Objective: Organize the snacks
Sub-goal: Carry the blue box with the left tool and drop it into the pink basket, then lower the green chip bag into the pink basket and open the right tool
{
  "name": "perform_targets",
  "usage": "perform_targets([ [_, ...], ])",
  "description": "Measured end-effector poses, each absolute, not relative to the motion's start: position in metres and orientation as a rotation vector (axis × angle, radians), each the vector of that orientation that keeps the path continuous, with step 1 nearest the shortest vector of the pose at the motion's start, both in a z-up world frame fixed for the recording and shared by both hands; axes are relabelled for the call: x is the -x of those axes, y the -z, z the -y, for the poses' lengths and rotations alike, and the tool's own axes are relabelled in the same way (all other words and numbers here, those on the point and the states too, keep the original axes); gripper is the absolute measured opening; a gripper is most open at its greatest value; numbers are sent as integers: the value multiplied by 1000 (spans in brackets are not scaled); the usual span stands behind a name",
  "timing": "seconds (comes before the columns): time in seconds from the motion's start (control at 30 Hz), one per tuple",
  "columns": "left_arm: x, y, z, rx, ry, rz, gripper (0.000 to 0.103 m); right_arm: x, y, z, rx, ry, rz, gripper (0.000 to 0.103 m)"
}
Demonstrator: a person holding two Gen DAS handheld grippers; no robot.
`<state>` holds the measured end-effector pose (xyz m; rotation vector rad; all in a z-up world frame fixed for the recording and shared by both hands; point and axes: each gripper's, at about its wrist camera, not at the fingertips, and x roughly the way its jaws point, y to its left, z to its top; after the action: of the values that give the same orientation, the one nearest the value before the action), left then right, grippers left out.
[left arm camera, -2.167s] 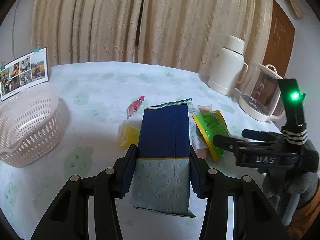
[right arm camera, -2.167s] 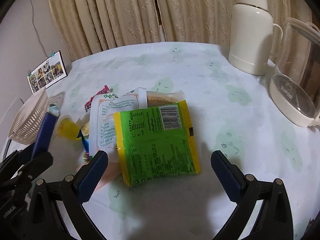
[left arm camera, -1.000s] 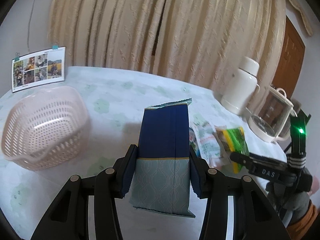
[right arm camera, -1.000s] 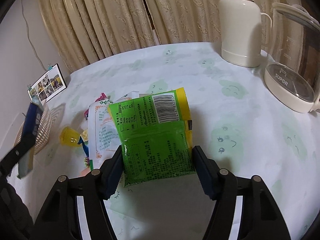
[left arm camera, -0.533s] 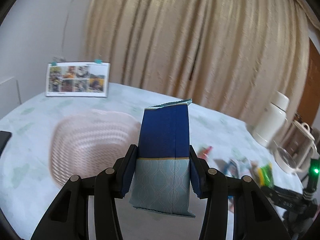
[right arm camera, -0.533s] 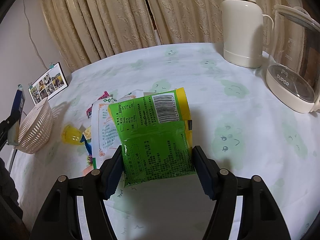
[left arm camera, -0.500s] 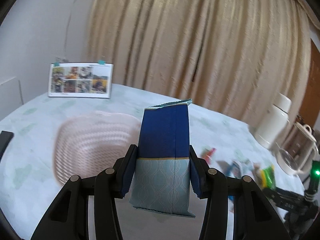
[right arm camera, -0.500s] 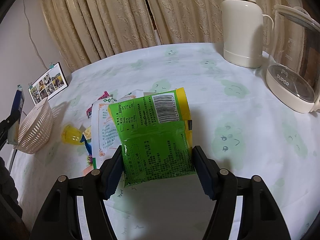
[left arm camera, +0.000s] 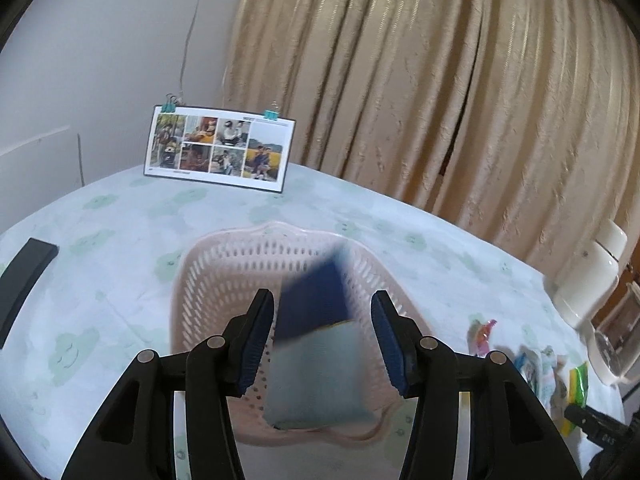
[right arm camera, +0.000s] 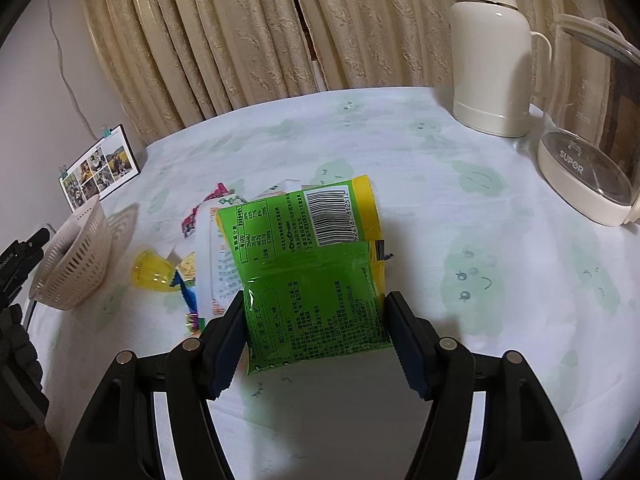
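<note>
My left gripper [left arm camera: 322,338] hangs open above the pink plastic basket [left arm camera: 224,280]. A blue and pale teal snack bag [left arm camera: 316,344] shows blurred between its fingers, free of the pads and tilted over the basket's inside. In the right wrist view my right gripper [right arm camera: 316,332] is shut on a green and yellow snack packet [right arm camera: 312,264], held just above the tablecloth. Beside it lie a white packet [right arm camera: 218,260], a pink wrapper [right arm camera: 200,212] and a yellow jelly cup [right arm camera: 150,270]. The pink plastic basket [right arm camera: 78,252] sits at the far left there.
A photo card [left arm camera: 220,148] stands behind the basket. A black flat object [left arm camera: 24,280] lies at the table's left edge. A white thermos [right arm camera: 492,56] and a glass kettle [right arm camera: 588,152] stand at the right. Curtains hang behind the table.
My left gripper opened over the basket and let go of the blue bag, which now drops tilted. My right gripper stays shut on the green packet, hardly moved.
</note>
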<state>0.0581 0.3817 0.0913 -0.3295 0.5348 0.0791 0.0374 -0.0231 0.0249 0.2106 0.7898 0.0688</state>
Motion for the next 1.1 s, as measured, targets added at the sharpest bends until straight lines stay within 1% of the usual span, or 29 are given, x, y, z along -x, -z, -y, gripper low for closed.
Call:
perform_targets([
  [0.07, -56, -92, -385, 329, -95, -518, 57, -37, -28, 17, -210, -77, -783, 64],
  [0.23, -52, -92, -393, 325, -146, -484, 57, -41, -42, -7, -198, -115, -758, 64],
  [0.6, -42, -92, -406, 331, -245, -428, 57, -74, -77, -102, -159, -316, -720, 65],
  [0.87, -35, -92, -412, 338, -295, -407, 57, -89, -89, -183, -89, -449, -707, 65],
  [1.1, -27, -89, -437, 432, -362, -401, 57, -104, -89, -230, -59, -515, -726, 65],
])
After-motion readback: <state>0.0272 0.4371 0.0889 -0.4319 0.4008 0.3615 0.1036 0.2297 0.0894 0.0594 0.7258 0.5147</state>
